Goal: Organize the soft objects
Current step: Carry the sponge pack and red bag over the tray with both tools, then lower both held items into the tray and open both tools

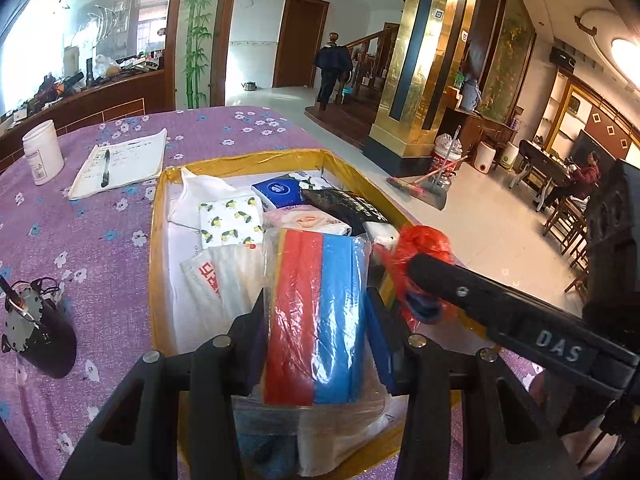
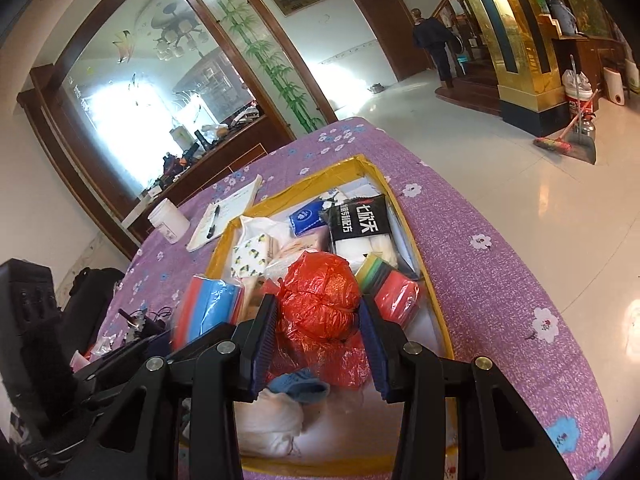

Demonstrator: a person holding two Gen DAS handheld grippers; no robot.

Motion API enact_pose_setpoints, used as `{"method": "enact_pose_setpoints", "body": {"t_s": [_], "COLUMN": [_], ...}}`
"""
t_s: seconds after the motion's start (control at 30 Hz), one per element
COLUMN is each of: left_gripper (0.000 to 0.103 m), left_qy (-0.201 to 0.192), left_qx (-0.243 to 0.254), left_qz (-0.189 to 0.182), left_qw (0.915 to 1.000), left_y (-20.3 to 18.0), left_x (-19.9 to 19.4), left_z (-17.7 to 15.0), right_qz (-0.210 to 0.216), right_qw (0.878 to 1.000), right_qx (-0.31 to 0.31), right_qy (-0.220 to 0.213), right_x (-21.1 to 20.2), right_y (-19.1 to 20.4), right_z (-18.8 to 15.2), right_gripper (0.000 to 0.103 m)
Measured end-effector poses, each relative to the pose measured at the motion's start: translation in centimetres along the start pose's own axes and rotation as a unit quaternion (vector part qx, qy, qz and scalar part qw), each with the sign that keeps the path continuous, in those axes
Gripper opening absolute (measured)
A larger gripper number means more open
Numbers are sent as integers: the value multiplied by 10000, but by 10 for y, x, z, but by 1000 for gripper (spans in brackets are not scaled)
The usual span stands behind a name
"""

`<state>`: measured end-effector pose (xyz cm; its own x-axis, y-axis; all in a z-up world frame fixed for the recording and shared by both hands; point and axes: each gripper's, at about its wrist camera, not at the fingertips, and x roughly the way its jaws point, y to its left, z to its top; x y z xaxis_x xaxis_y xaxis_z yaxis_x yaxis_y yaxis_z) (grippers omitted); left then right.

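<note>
A clear-wrapped pack of red and blue cloths [image 1: 316, 320] is gripped between the pads of the left gripper [image 1: 316, 344] in the lower middle of the left wrist view, above the near end of a yellow-rimmed tray [image 1: 240, 162]. The jaws are partly closed and pressed against both sides of the pack. In the right wrist view, a knotted red plastic bag [image 2: 320, 296] is clamped at centre frame by the right gripper [image 2: 320, 344], whose jaws are narrowly set with the blue pads against the bag's sides. The same bag is seen right of centre in the left wrist view, over the tray's right rim.

Inside the tray other soft goods are laid: a lemon-printed tissue pack [image 1: 230, 220] at centre left, a blue tissue pack [image 1: 278, 192] beyond it, a black packet with white lettering [image 2: 360, 218] toward the far right corner, and a multicoloured sponge stack [image 2: 390, 282] just right of the red bag. White cloth is seen at the tray's near end.

The tray rests on a purple flowered tablecloth [image 1: 100, 240]. In the upper left of the left wrist view, a white jar [image 1: 42, 152] and a notepad with a pen [image 1: 120, 164] are found. A broom and dustpan [image 2: 568, 146] stand on the tiled floor at the upper right of the right wrist view.
</note>
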<state>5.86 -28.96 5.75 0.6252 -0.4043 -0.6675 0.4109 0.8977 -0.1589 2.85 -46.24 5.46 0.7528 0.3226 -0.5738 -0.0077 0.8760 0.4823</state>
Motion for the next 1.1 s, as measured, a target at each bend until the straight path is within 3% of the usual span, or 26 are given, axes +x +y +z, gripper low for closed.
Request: {"method": "enact_pose_setpoints", "body": {"t_s": [0.23,1.1], "left_gripper": [43,43], "left_qy": [22,7], "left_qx": [240,340], "left_qz": [55,159], "left_qw": [9997,9993], "left_y": [-12,-14], "left_x": [7,4], "left_z": [-6,-13], "right_qz": [-125,-209], "right_qw": [9999,9995], "right_qx": [-93,-229], "right_qy": [-40,15], "right_x": [9,13], "right_y": [-3,1], "right_z": [0,-3], "right_gripper": [44,45]}}
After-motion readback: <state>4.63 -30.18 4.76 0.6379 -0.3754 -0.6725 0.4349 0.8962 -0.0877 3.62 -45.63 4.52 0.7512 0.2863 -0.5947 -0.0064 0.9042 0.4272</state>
